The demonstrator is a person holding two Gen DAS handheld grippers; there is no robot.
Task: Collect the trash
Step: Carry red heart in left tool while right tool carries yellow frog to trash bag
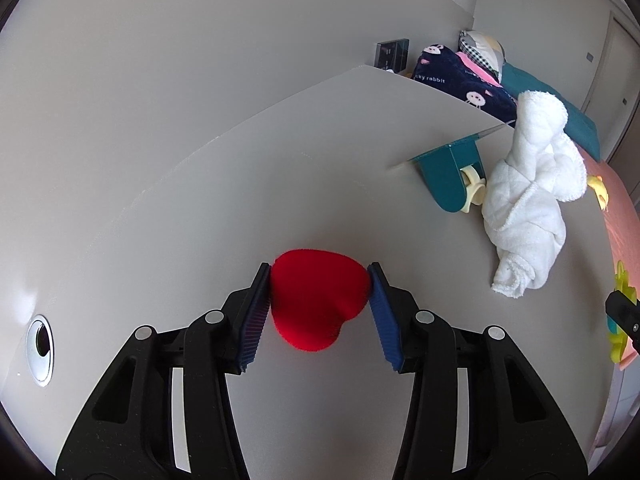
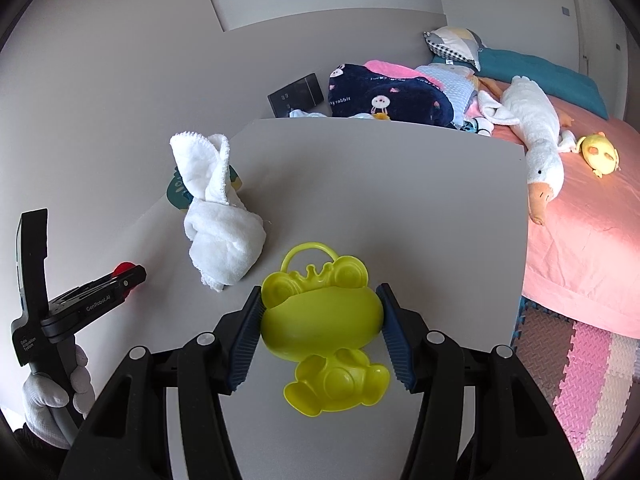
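Left tongs (image 1: 320, 300) clamped on a red heart (image 1: 318, 300), pads pressing both its sides, above the grey desk (image 1: 280, 184). Right tongs (image 2: 320, 332) clamped on a yellow frog toy (image 2: 320, 320), the head between the pads, the legs hanging toward the camera. A white towel (image 2: 218, 216) lies on the desk between the two.

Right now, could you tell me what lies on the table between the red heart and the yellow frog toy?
The crumpled white towel lies between the red heart and the yellow frog toy, set further back; the right wrist view shows it.
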